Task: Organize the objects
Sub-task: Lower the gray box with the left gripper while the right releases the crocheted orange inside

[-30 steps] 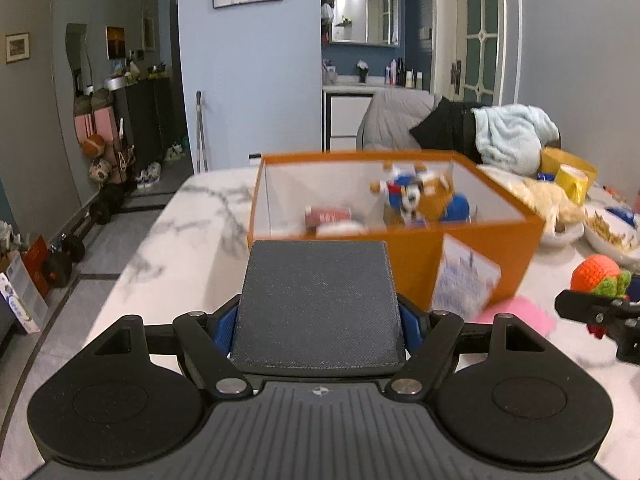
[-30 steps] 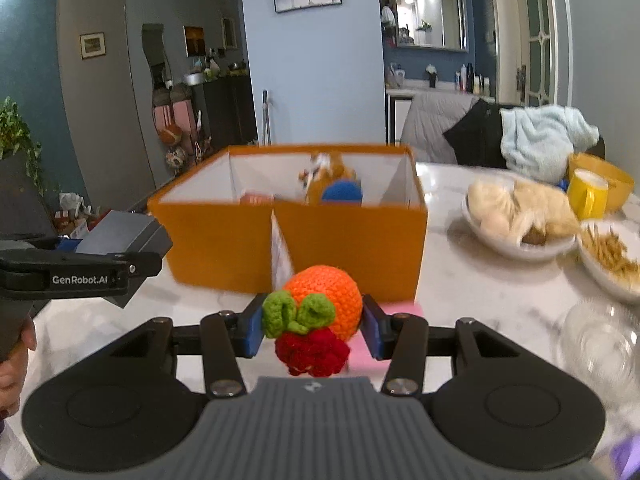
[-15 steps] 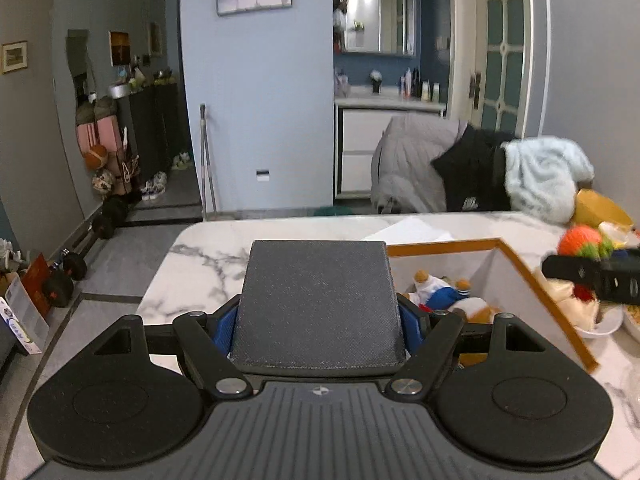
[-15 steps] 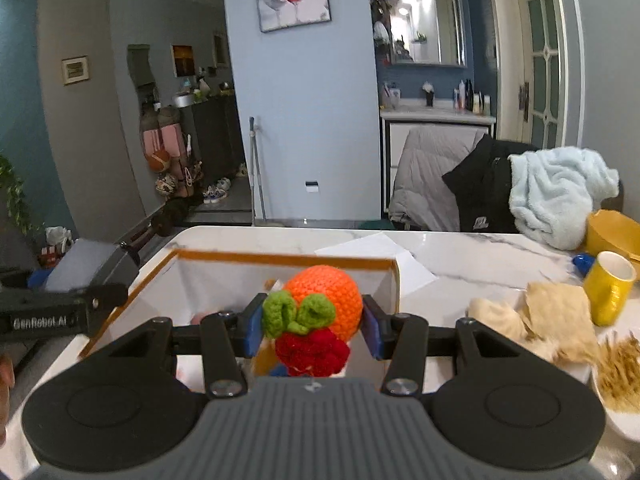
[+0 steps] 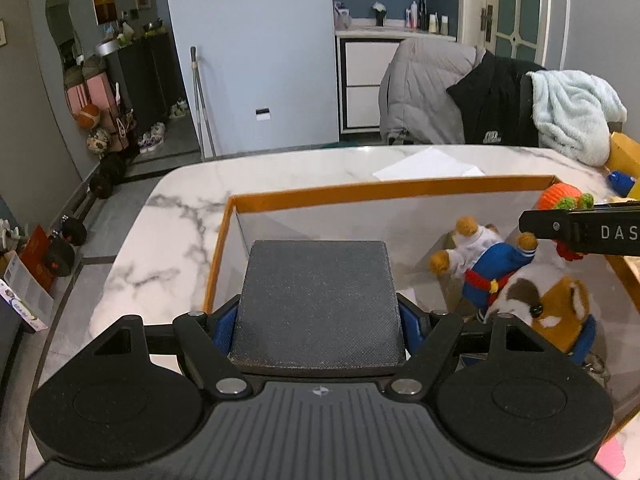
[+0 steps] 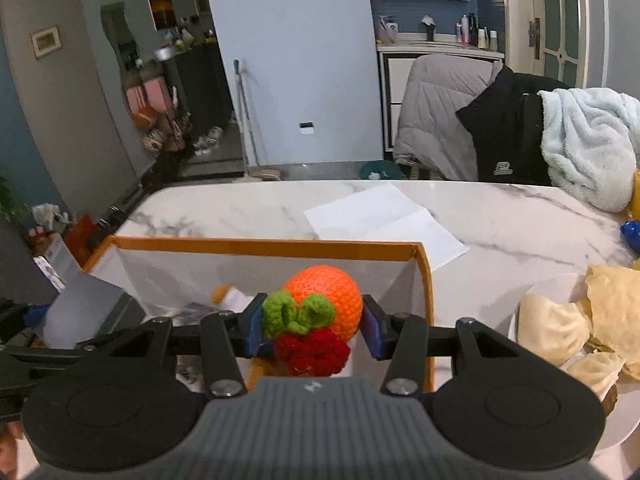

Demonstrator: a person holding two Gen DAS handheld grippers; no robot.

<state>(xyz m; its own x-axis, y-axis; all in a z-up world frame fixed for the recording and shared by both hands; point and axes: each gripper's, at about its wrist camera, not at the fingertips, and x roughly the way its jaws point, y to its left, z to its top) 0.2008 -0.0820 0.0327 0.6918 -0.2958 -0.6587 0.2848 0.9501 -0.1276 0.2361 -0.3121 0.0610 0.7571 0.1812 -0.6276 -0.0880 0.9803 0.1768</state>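
Left tool (image 5: 318,322) clamps dark grey pad (image 5: 318,300), over orange box (image 5: 384,191) on marble bench (image 5: 180,216). Plush toys (image 5: 516,284) lie inside box. Right tool (image 6: 312,330) grips crochet orange (image 6: 326,300) above box's right end.

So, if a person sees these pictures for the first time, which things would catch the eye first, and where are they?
Probably the orange crocheted ball with green and red trim, clamped in the right gripper above the orange box. Next, the dark grey flat block in the left gripper, also over the box. Inside the box lie plush toys, towards its right side in the left wrist view.
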